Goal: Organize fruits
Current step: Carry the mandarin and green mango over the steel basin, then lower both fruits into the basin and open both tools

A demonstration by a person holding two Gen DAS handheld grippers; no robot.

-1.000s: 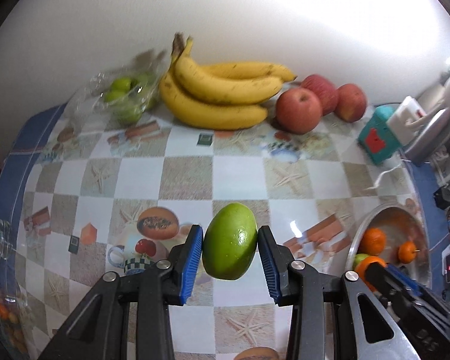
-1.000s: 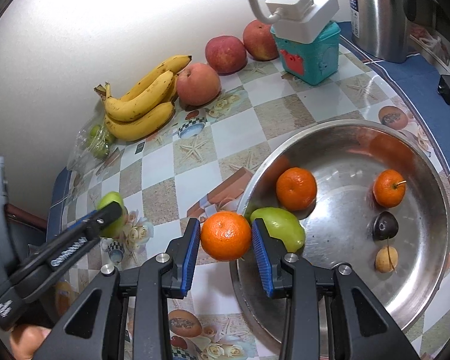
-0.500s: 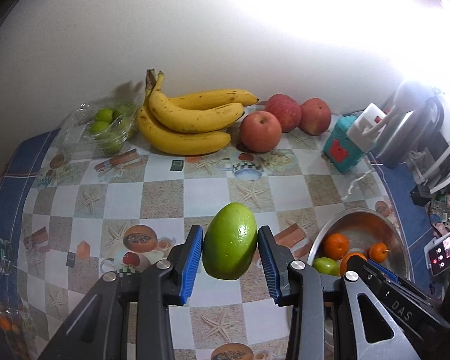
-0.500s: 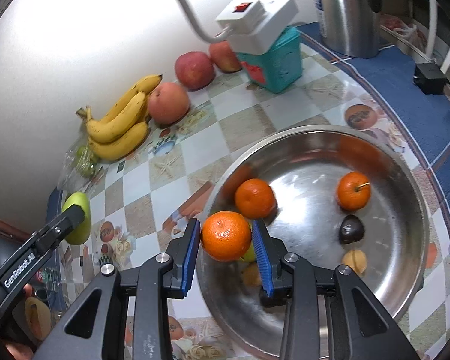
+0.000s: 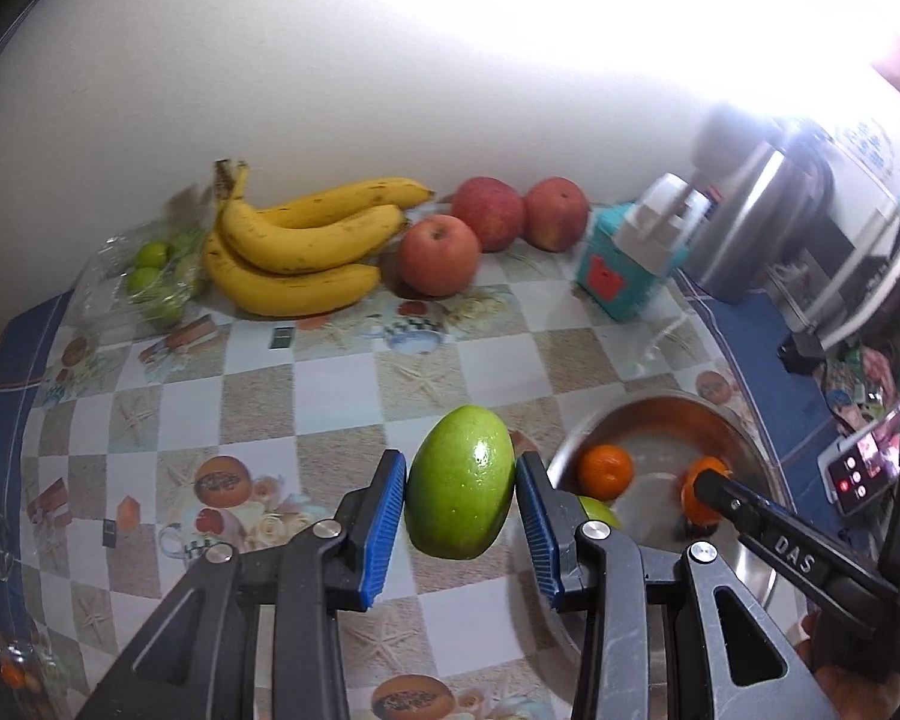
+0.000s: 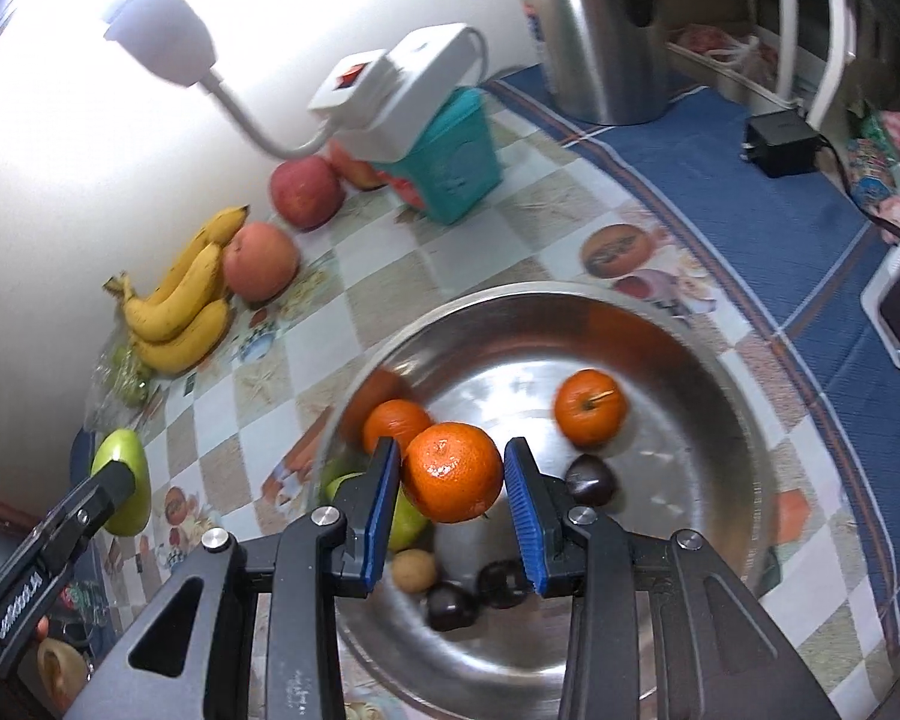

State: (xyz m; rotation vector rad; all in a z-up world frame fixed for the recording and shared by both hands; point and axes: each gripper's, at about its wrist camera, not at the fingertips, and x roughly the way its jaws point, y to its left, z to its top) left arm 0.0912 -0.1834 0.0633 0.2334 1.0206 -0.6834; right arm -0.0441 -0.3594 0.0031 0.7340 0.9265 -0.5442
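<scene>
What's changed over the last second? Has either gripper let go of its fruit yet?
Neither has. The right gripper carried its orange from the near rim to over the middle of the metal bowl. The left gripper rose and pulled back, still clamping the green mango above the tablecloth. The bananas, the apples and the bowl's other fruit stayed put.

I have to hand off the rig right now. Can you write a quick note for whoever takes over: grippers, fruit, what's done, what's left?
Left gripper: shut on a green mango, held above the tablecloth just left of the bowl.
Right gripper: shut on an orange, held over the bowl.
In the bowl: two oranges, another green fruit, some small dark fruits and a small tan one.
By the wall: bananas, three apples and a bag of small green fruit.
Done: fruit of each sort is grouped along the wall.
Left: probably set down the mango and orange, then clear the bowl; their target spots aren't evident.
</scene>
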